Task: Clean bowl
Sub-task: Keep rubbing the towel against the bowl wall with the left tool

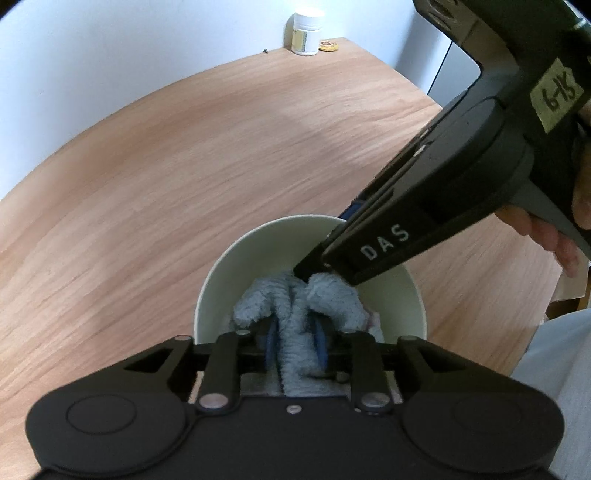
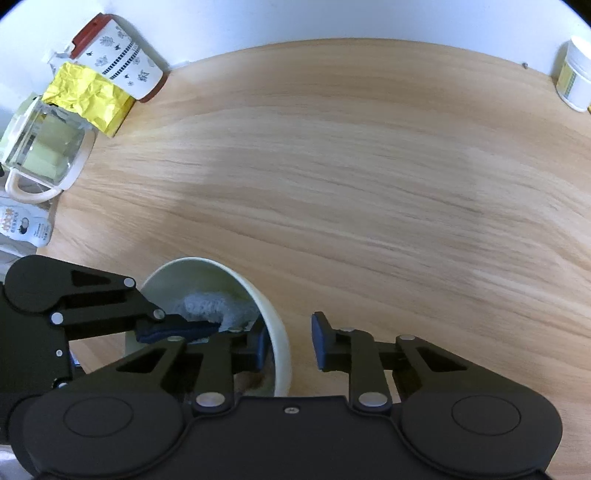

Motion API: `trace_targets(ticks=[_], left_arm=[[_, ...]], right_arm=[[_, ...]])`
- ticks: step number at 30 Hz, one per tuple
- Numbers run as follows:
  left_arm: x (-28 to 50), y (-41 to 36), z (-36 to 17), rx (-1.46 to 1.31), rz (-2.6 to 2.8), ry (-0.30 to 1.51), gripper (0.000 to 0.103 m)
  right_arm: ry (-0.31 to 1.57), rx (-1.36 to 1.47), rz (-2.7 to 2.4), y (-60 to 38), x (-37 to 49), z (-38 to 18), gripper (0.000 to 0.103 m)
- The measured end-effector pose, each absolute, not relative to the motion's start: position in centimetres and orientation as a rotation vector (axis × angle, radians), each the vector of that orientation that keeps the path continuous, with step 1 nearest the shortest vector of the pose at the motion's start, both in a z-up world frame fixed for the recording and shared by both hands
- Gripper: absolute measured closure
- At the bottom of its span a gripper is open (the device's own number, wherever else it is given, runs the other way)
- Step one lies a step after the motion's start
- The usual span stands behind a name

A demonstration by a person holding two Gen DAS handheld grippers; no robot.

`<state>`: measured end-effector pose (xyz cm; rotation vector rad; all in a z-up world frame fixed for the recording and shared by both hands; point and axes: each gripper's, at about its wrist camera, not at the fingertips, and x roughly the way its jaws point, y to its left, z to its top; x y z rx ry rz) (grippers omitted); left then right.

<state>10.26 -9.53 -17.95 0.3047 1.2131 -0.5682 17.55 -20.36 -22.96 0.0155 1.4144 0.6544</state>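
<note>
1. Pale green and smooth, the bowl (image 1: pixel 221 273) stood on the wooden table (image 1: pixel 184 166), close in front of both grippers.
2. A grey-blue cloth (image 1: pixel 295 325) lay bunched inside the bowl, its folds piled against the near wall.
3. The left gripper (image 1: pixel 295 343) reached down into the bowl, and its blue-padded fingers (image 1: pixel 271 341) were pressed together on a ridge of the cloth.
4. The right gripper (image 2: pixel 288 341) straddled the bowl's rim (image 2: pixel 280 332): one finger sat inside the bowl, the other outside over the table.
5. Its fingers (image 2: pixel 321 343) stood apart, with the bowl wall between them; whether either pad touched the wall could not be told.
6. In the left wrist view the right gripper's black body came in from the upper right, its tip resting on the cloth, and a hand (image 1: pixel 554 236) held its handle.
7. A white jar (image 1: pixel 306 33) with a yellow label stood at the far edge of the table against the wall, a small round gold lid (image 1: pixel 328 45) just beside it.
8. In the right wrist view, a patterned mug (image 2: pixel 122 55) with a red rim, a crumpled yellow packet (image 2: pixel 88 96) and a clear jug (image 2: pixel 44 147) were crowded together at the far left corner of the table.
</note>
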Motion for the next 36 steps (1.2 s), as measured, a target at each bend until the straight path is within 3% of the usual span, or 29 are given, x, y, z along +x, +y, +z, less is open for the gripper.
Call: trace_targets(ticks=[1,6,12,24,33,36], left_arm=[[10.3,-9.6,-17.9,0.310,-0.568,1.213,0.049],[10.4,-10.3,-17.9,0.375,-0.554,1.243,0.042],[10.6,-10.2,-17.9,0.392,-0.567,1.261,0.041],[11.0,-8.8,-18.5,0.446,-0.597,1.236,0.040],[12.0,-9.8,-19.1,0.451,-0.597,1.256,0.043],[12.0,-10.2,-19.4,0.459,-0.602,1.277,0.059]], right_arm=[[1.415,0.019,0.656,-20.3,17.6,-22.9,0.086],[1.419,0.034,0.664,-20.2,17.8,-22.9,0.088],[1.421,-0.014,0.672,-19.8,17.4,-22.9,0.088],[1.401,0.158,0.693,-21.4,17.3,-24.4,0.084],[1.438,0.219,0.696,-21.4,18.0,-24.9,0.086],[1.457,0.215,0.694,-21.1,18.3,-24.9,0.086]])
